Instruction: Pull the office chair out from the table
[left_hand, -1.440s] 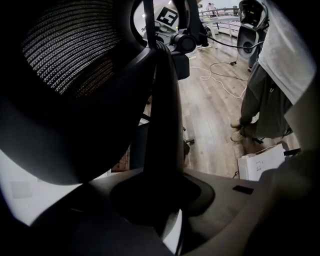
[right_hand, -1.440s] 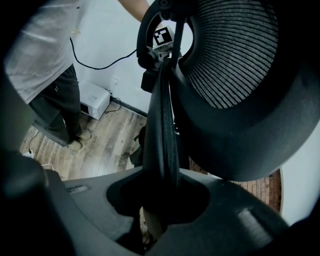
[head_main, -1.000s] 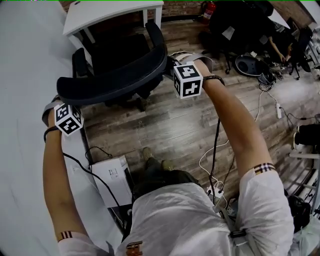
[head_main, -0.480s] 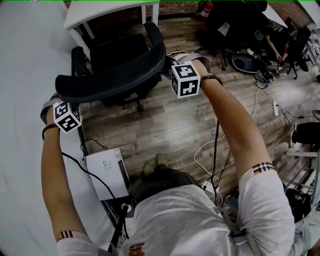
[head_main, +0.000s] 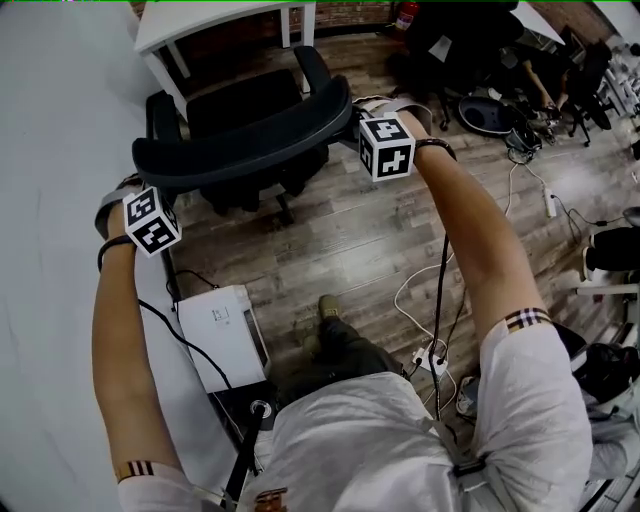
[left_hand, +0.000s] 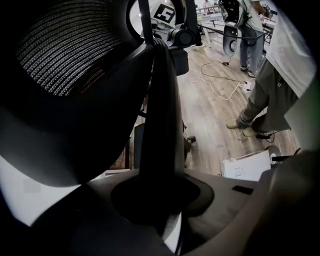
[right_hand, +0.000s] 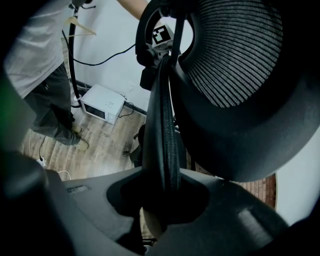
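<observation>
A black office chair (head_main: 240, 150) stands on the wood floor in front of the white table (head_main: 215, 15), its seat just clear of the table's edge. My left gripper (head_main: 135, 188) is shut on the left end of the backrest's top rim. My right gripper (head_main: 357, 118) is shut on the right end of that rim. In the left gripper view the backrest edge (left_hand: 160, 120) runs up from between the jaws of the left gripper (left_hand: 155, 200). In the right gripper view the ribbed backrest edge (right_hand: 164, 135) sits clamped in the right gripper (right_hand: 160, 197).
A white box-shaped appliance (head_main: 222, 335) sits on the floor by the left wall (head_main: 50, 150). Cables and a power strip (head_main: 432, 360) trail on the floor at the right. More dark chairs and gear (head_main: 480, 60) crowd the far right.
Both grippers, still clamped on the backrest, have drawn the chair a little away from the table toward the person. The person's feet have shifted back.
</observation>
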